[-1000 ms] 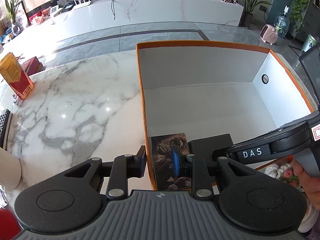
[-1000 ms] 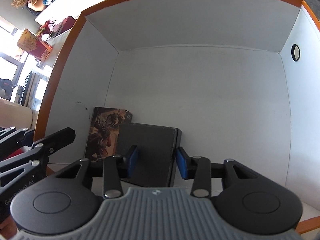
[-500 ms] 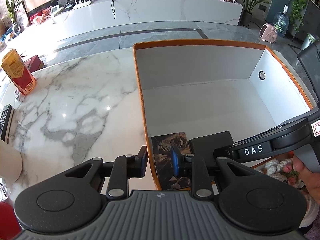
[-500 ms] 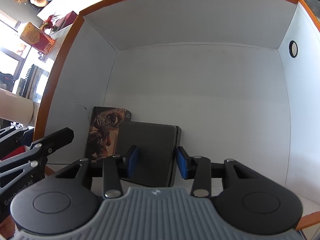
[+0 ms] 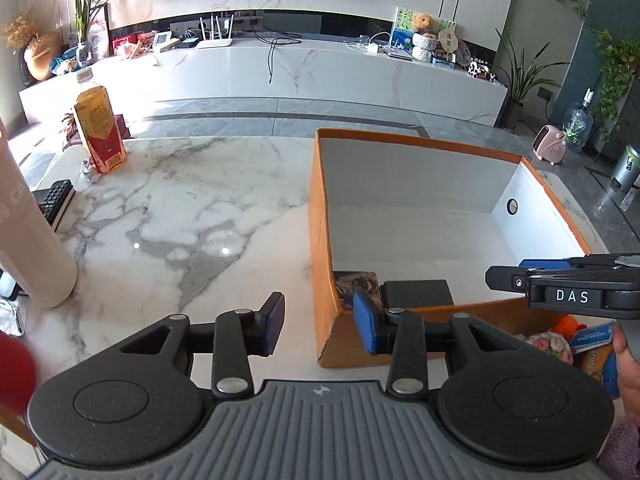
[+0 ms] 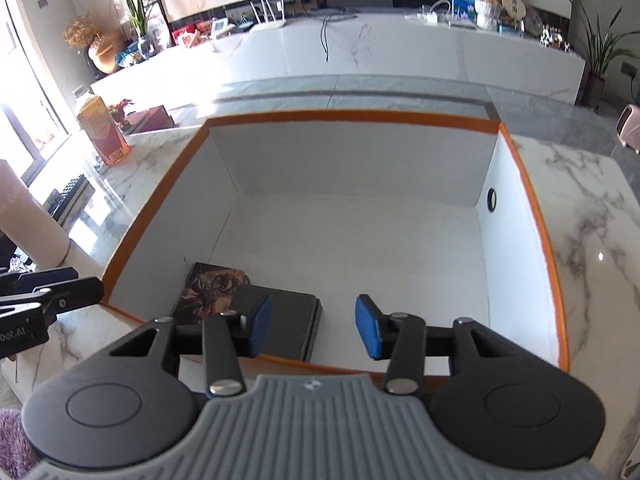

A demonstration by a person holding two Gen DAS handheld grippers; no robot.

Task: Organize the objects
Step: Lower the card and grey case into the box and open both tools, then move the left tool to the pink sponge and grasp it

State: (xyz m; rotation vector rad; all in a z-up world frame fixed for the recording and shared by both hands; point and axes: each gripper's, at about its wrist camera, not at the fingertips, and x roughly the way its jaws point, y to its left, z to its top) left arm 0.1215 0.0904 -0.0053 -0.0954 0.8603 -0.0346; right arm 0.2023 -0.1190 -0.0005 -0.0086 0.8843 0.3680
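Note:
An orange box with white inside (image 5: 320, 216) (image 6: 520, 184) stands on the marble table (image 5: 180, 208). In its near left corner lie an illustrated box (image 5: 356, 280) (image 6: 210, 290) and a flat black box (image 5: 416, 292) (image 6: 288, 316) side by side. My left gripper (image 5: 319, 326) is open and empty, held above the box's near left corner. My right gripper (image 6: 314, 330) is open and empty, held above the box's near wall, over the black box. The right gripper also shows in the left wrist view (image 5: 560, 284).
A yellow-red carton (image 5: 99, 128) (image 6: 102, 132) stands at the table's far left, a black remote (image 5: 54, 200) near it. A white cylinder (image 5: 28, 236) stands at the left edge. Plush toys and a packet (image 5: 568, 340) lie beside the box's near wall.
Both grippers have pulled back and risen out of the box and tilted up, so the room shows. Both jaws have opened wider. The two boxes stay in the corner.

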